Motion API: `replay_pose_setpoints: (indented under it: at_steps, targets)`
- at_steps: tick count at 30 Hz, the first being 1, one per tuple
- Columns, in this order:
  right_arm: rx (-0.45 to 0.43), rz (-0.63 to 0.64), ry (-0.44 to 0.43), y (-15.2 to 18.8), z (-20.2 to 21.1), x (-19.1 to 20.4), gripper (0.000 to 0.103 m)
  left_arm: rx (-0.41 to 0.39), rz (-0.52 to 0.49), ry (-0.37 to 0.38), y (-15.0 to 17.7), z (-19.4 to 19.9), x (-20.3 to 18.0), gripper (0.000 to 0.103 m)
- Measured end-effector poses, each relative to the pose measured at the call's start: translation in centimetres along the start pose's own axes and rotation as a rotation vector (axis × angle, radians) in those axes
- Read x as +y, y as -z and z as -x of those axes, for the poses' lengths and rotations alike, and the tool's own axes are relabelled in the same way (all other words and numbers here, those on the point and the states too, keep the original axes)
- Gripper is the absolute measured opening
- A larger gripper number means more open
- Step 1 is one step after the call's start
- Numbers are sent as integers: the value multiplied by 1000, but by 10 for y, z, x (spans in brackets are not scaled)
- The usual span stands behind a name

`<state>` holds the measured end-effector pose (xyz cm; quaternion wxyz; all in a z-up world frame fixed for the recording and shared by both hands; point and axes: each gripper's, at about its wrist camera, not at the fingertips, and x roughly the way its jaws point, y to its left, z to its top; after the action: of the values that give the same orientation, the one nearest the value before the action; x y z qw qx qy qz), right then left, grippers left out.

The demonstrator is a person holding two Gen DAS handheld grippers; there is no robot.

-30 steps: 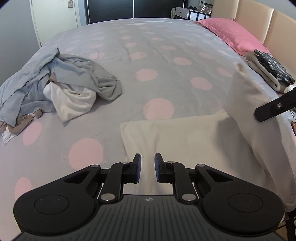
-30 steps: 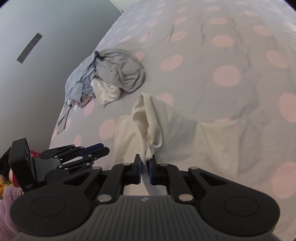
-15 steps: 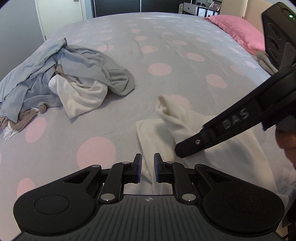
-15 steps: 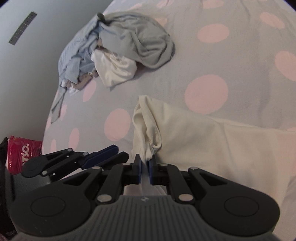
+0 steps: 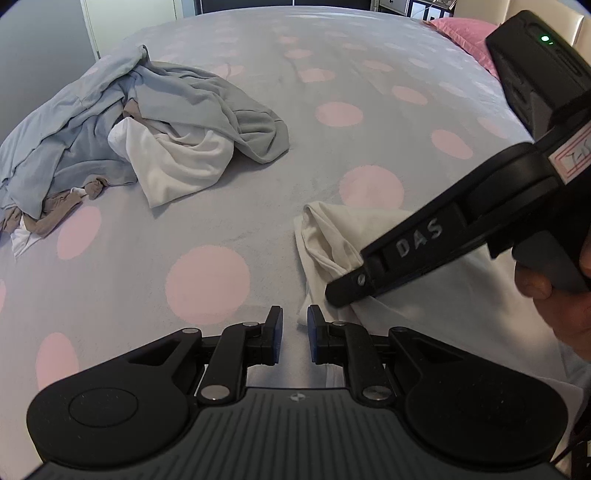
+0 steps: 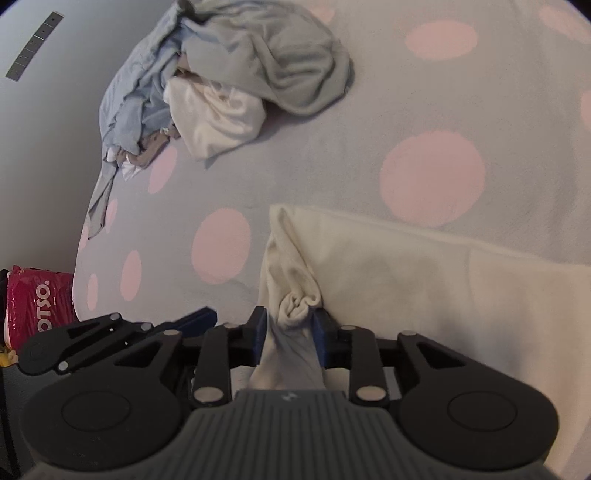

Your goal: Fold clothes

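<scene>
Item one: cream garment [image 6: 424,280], soft matte knit, lying on the bed [image 5: 258,206] at its near edge, partly folded, one straight fold line across its right portion. Its near-left corner was gathered into a twisted knot of cloth. I found that bunch sitting between the blue pads of my right tool [image 6: 289,326], whose jaws had just been opening; the pads stood a little off the cloth on either side, so I logged no grip. The garment's lower edge ran under the tool body and was hidden.

Item two: left tool [image 5: 295,325], black plastic linkage with blue pads, jaws narrow with a slim gap and nothing between them, poised just beside the garment's left corner. Whether the right pad brushed the cloth, I could not tell.

Item three: bedcover, grey, faintly fleecy, printed with large pale pink discs.

Item four: heap of unfolded laundry [image 5: 140,133], well apart at the far left; crumpled grey and blue jersey, a smooth white piece, a tan scrap. Individual pieces could not be separated.

Item five: pink pillow [image 5: 465,33], cut off by the right tool's black housing.

Item six: red plastic bag [image 6: 33,302] beside the bed, lettering only partly legible.

Item seven: a hand [image 5: 561,295] on the right tool's handle, mostly out of frame.
</scene>
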<state>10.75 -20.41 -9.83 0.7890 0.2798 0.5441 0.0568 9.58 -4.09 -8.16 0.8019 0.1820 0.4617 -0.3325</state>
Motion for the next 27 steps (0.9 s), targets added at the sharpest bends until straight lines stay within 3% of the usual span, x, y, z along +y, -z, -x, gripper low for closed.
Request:
replay_pose_setpoints:
  at_steps: [7,11,20,22,24,27]
  targets:
    - [-26,36,31,20,44,-20,39,-9,1,35,7,24,-9,14]
    - [18,46,52,51,61,-38,41,27,-13,52,21,34,-25,19]
    - [96,50,62,137,74,-76,42,87,-22,104,58,38,-65,20]
    - [98,49,54,153,74,-79,33,87,-13,119,66,40,-69,20]
    - [82,51,42,163,76,-77,12,96,7,138,74,43,-69,20]
    - [52,37,-21,174,81,-69,4,112,52,157,84,45,-64,20]
